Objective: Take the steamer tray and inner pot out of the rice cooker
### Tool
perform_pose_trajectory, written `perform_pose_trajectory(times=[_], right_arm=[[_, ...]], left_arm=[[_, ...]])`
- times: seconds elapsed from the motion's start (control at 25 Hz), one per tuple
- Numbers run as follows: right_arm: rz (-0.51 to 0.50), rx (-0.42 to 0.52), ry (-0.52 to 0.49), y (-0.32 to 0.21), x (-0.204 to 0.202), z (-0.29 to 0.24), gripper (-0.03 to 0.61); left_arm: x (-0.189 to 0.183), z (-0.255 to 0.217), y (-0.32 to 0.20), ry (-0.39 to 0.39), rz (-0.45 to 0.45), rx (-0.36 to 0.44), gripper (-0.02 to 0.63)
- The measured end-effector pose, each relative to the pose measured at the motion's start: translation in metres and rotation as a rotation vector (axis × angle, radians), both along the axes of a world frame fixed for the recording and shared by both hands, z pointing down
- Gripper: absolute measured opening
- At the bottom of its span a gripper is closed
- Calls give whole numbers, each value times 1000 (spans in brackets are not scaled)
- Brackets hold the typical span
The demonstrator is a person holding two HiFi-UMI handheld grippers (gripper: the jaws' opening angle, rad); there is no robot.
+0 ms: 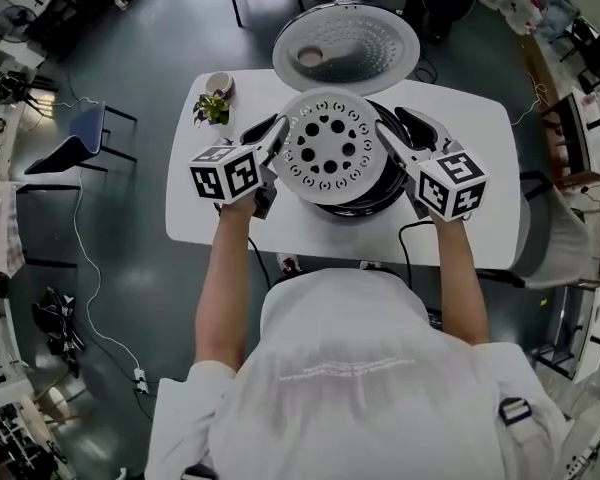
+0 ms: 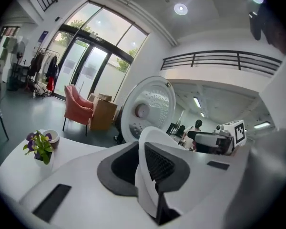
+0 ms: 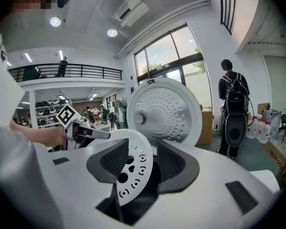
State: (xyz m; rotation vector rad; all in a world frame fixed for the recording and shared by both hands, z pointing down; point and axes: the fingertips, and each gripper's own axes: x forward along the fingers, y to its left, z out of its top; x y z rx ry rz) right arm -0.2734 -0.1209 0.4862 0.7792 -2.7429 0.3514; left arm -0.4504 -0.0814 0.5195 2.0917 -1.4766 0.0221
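The steamer tray (image 1: 330, 148), white and full of round holes, sits right over the mouth of the rice cooker (image 1: 377, 194) and covers nearly all of it, so the inner pot beneath cannot be seen. On its left rim the left tongs (image 1: 276, 130) are clamped tight: the left gripper view shows both pads pinching the thin white edge (image 2: 148, 175). Across on the right rim, the right tongs (image 1: 394, 121) stand wide. In the right gripper view the perforated edge (image 3: 133, 171) lies against the left pad, with a dark gap before the other pad, so there is no squeeze on that side. Behind the tray the cooker's lid (image 1: 345, 48) is thrown fully open, its dimpled inner face showing. The cooker stands mid-way along the white desk (image 1: 485, 133). Off at the desk's far left corner are a small potted plant (image 1: 212, 109) and a cup (image 1: 220, 84) just beside it.
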Motion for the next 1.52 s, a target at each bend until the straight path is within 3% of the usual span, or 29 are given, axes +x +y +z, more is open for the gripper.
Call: perform_pose_trajectory(times=[0.12, 0.24, 0.32, 0.56, 0.72, 0.84, 0.92, 1.08, 1.52], right_arm=[[-43, 15, -6, -6, 15, -25, 201], [-94, 37, -15, -44, 117, -94, 201], [-135, 45, -14, -57, 147, -120, 201], [-256, 25, 0, -57, 136, -135, 201], [-322, -6, 7, -57, 155, -154, 201], [-352, -49, 16, -53, 113, -172, 201], [-360, -95, 13, -42, 89, -163, 201], [-339, -175, 1, -17, 73, -92, 196], [-238, -279, 102, -15, 37, 3, 198]], left_arm=[[10, -30, 2, 39, -61, 28, 48], [109, -102, -29, 64, -117, 59, 48], [137, -129, -37, 65, -158, 70, 48], [120, -140, -16, 72, -306, 56, 48], [137, -157, -2, 88, -392, 41, 48], [98, -166, 11, 122, -447, 9, 48], [75, -153, 25, 137, -472, -14, 48], [58, -82, 48, 151, -478, -49, 48], [15, 47, 35, 216, -484, -234, 49]])
